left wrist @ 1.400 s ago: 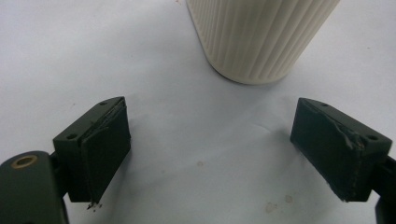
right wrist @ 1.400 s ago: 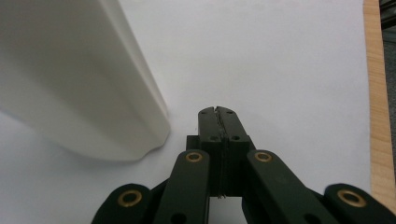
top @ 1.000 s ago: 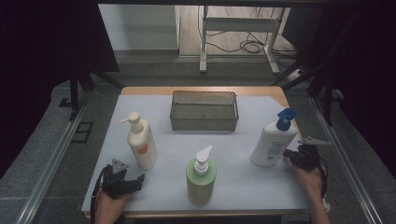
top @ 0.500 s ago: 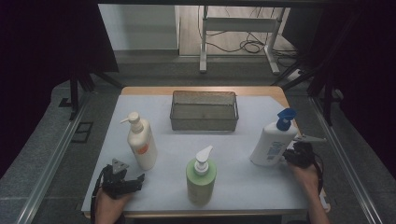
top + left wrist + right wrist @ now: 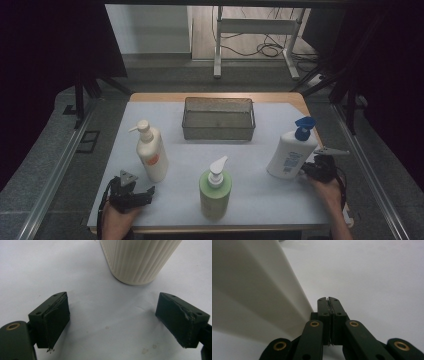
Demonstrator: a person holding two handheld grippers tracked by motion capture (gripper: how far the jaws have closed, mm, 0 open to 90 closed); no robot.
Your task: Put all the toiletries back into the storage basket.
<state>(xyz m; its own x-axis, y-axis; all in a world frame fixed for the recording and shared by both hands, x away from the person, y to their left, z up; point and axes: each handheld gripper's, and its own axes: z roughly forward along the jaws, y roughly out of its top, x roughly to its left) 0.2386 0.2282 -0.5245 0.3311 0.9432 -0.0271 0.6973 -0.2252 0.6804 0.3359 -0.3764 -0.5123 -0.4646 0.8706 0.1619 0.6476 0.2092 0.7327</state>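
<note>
- The white bottle with the blue pump (image 5: 290, 155) stands at the tabletop's (image 5: 250, 195) right edge, untouched.
- My right gripper (image 5: 328, 301) sits beside it, fingers closed on nothing.
- My left gripper (image 5: 112, 322) has fingers open, facing the cream bottle (image 5: 140, 260).
- I judge nothing is in the basket (image 5: 218, 119) yet.

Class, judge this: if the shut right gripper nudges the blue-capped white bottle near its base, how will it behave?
The blue-capped bottle already leans, so it would probably tip rather than slide. Its smooth wall looks slippery. The right gripper sits low beside it, jaws shut.
</note>
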